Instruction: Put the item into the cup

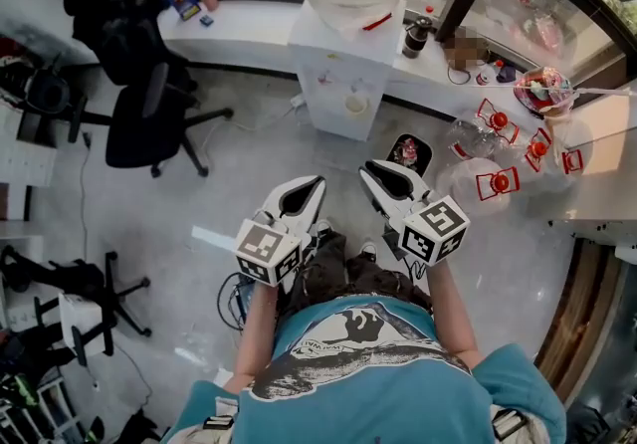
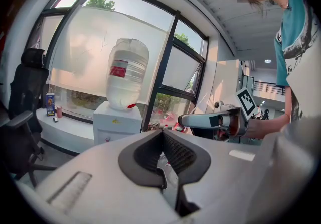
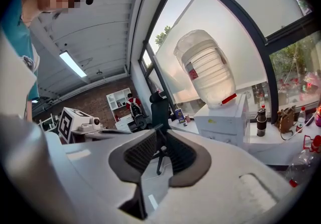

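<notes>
You wear a teal short-sleeved T-shirt [image 1: 418, 402] with a grey-and-white graphic print [image 1: 348, 337] on its front. Just beyond the print, dark trousers [image 1: 343, 278] show. Further beyond the print, the left gripper [image 1: 315, 181] and right gripper [image 1: 368, 169] are white-bodied, with black ribbed pads [image 2: 180, 153] and a cube [image 1: 267, 251] of black-and-white square markers.

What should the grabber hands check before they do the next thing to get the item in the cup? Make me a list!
1. An item held: not ok. Nothing is between the jaws of the left gripper or the right gripper.
2. Left gripper ready to grab: not ok, its jaws are together.
3. Right gripper ready to grab: ok, its jaws stand a little apart.
4. The cup in sight: cannot tell, no view shows one plainly.
5. The item in sight: cannot tell which thing it is.
6. Office chair out of the way: ok, it stands off to the left, apart from both grippers.
</notes>
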A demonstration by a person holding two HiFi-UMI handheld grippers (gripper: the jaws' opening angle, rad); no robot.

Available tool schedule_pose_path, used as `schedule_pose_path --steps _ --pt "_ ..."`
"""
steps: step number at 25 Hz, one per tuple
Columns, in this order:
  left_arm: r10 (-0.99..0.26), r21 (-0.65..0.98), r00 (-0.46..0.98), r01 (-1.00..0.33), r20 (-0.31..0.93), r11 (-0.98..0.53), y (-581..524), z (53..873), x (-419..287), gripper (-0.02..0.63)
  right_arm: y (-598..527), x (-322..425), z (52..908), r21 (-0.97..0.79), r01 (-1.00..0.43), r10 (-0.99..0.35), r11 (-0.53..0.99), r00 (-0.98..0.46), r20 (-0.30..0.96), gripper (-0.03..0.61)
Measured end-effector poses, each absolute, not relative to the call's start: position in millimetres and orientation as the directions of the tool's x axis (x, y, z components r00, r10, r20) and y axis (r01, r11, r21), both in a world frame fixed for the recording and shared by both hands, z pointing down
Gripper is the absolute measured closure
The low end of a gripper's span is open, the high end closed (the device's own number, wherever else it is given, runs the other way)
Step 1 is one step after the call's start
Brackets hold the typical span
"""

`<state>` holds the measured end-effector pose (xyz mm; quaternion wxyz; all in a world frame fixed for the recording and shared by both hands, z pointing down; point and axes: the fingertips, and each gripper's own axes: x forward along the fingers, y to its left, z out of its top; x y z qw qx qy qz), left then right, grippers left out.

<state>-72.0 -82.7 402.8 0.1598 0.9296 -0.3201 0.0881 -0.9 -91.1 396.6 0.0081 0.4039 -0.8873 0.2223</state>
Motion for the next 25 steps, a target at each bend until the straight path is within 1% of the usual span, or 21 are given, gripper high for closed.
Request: schedule_pose_path --steps 7,14,25 --pt "-0.569 0.208 0.776 -0.625 0.274 -0.752 -51.2 398.0 -47.2 0.6 -54.8 20.8 401.2 -0.402 -0.708 -0.704 0.58 -0.685 0.19 0.554" --pt "-0.581 0.19 0.769 -0.633 0.266 -0.751 -21.1 394.6 -28.4 0.6 -24.9 35.4 397.1 -0.373 -0.698 -0.693 0.611 -0.699 0.174 0.586" --pt "-0.573 0.184 0.777 -0.623 0.261 -0.76 9.6 391.0 -8.4 0.6 -2.0 46.4 383.7 -0.352 -0.686 -0.696 0.637 -0.708 0.119 0.586"
